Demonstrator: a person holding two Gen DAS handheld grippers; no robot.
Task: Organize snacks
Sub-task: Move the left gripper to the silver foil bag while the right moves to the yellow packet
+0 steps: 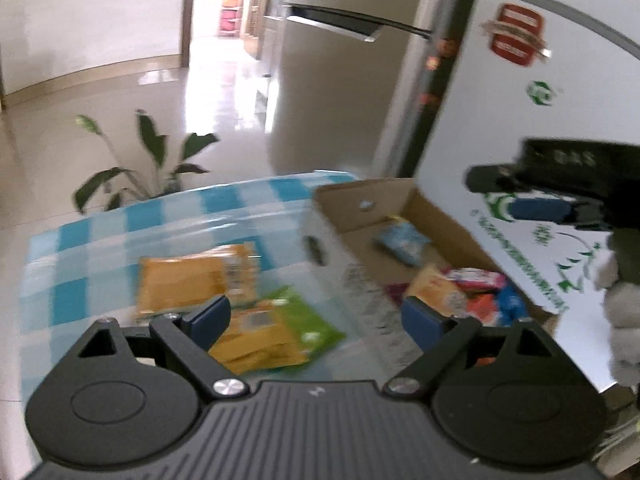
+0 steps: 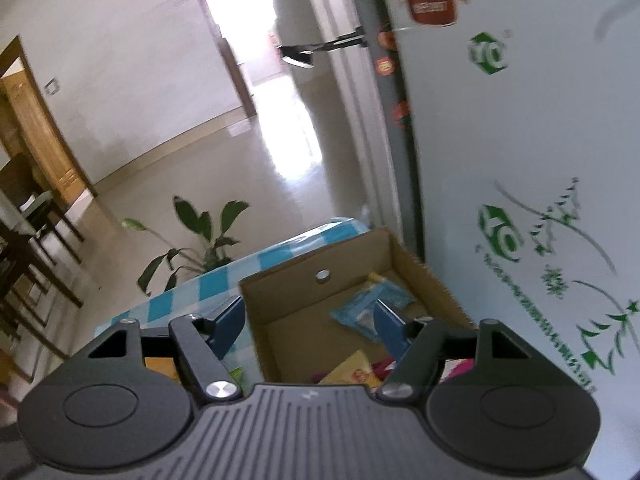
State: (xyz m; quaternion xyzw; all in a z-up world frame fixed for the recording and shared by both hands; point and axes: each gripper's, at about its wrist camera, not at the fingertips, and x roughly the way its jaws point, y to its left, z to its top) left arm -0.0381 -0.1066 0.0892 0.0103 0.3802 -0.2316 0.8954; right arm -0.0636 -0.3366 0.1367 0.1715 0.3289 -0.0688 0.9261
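Note:
A cardboard box (image 1: 352,204) stands on a table with a blue checked cloth (image 1: 120,236). Inside lie a light blue packet (image 1: 402,242), an orange-yellow packet (image 1: 434,288) and several pink, red and blue ones. On the cloth left of the box lie an orange packet (image 1: 188,280) and a green and orange packet (image 1: 276,332). My left gripper (image 1: 316,320) is open and empty above the green packet and the box's left wall. My right gripper (image 2: 310,322) is open and empty above the box (image 2: 304,264), over the light blue packet (image 2: 360,308). It also shows in the left wrist view (image 1: 540,200).
A white fridge door (image 1: 520,120) with green logos rises right behind the box. A silver fridge (image 1: 328,80) stands further back. A potted plant (image 1: 152,160) stands on the floor beyond the table. Dark wooden chairs (image 2: 24,248) are at the far left.

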